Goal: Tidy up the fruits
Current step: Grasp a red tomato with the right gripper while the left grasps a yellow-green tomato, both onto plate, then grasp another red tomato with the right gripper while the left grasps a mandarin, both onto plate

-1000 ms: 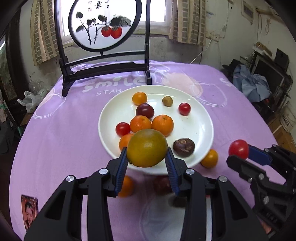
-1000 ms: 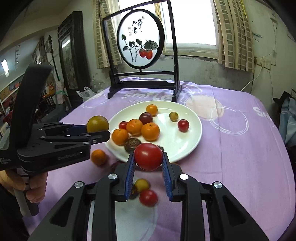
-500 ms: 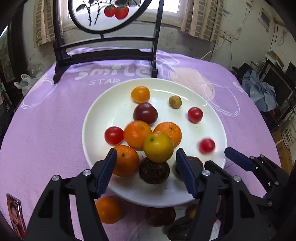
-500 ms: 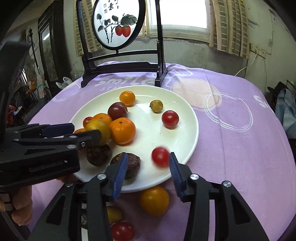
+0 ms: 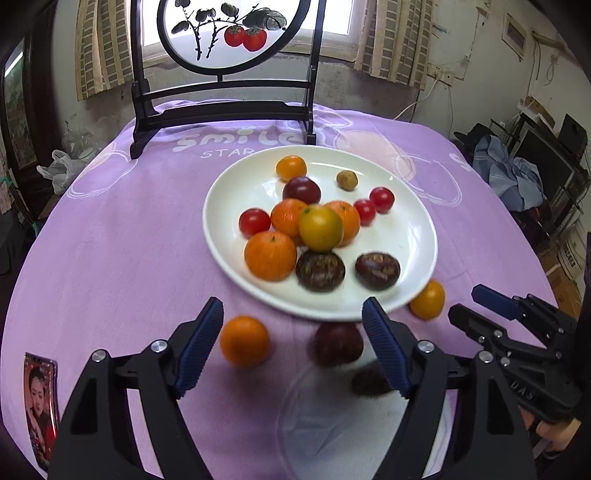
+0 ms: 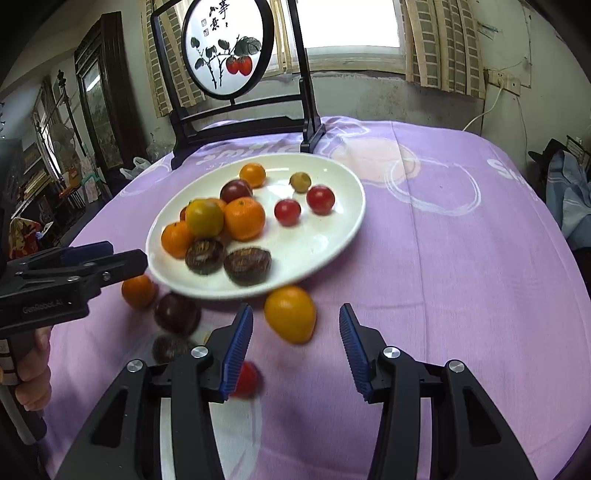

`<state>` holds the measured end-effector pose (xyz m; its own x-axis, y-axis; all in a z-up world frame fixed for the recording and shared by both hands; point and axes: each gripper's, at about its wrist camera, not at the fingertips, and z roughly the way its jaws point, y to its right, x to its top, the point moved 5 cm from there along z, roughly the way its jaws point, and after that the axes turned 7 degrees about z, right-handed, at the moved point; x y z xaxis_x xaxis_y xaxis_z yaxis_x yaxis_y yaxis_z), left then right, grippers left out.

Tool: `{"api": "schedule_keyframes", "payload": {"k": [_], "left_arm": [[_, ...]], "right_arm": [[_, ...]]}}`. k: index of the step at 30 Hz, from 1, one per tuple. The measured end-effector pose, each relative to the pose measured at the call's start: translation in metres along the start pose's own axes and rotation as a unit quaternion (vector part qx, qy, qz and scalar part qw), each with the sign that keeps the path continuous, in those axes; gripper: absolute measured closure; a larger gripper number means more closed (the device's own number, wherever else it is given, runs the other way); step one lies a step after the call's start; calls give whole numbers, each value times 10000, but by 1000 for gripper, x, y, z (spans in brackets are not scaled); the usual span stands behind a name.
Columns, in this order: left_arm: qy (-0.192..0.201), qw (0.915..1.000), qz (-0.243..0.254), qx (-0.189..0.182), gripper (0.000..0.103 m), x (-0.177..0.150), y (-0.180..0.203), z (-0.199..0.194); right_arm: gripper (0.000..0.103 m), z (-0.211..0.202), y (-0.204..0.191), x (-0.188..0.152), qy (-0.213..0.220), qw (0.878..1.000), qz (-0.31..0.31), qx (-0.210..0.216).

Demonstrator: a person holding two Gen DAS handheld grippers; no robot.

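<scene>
A white plate [image 5: 413, 254] [image 6: 332, 236] on the purple cloth holds several fruits: oranges, red tomatoes, dark passion fruits, and a yellow-green orange [image 5: 320, 228] [image 6: 204, 217] on top of the pile. My left gripper [image 5: 293, 347] [image 6: 107, 258] is open and empty, in front of the plate's near rim. Between its fingers on the cloth lie an orange [image 5: 244, 340] and a dark plum [image 5: 338, 343]. My right gripper [image 6: 295, 352] [image 5: 476, 306] is open and empty, just behind a yellow-orange fruit [image 6: 290, 314] [image 5: 427, 299] on the cloth.
A black stand with a round painted panel [image 5: 229, 33] [image 6: 225, 48] stands behind the plate. A small red tomato [image 6: 245, 378] and another dark fruit [image 6: 170, 347] lie on the cloth near the front. A photo card [image 5: 38, 398] lies at the left front edge.
Both grippers let go of their fruit: the yellow-green orange now rests on the plate's pile and the red tomato lies on the plate. Both grippers have drawn back, open, toward the loose fruit.
</scene>
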<state>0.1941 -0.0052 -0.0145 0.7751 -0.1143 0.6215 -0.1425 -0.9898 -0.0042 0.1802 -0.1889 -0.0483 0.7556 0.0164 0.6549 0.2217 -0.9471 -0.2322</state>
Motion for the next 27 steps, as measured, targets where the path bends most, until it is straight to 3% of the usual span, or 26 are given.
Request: {"api": "schedule_keyframes", "payload": {"k": [12,19,27], "left_arm": [[-31,9995,-319,-6,25,-42,-24,-16],[-31,9996,-267,37,24,-52,-30,-10],[-185,9989,-437,3,24,-58,-43,5]], "right_arm": [[54,-14,-39,-46,-300,9978,-590,73],[55,0,-44,-53,-469,9956,-781,-235],[64,24,-45,-43,-541,9942,-839,-405]]}}
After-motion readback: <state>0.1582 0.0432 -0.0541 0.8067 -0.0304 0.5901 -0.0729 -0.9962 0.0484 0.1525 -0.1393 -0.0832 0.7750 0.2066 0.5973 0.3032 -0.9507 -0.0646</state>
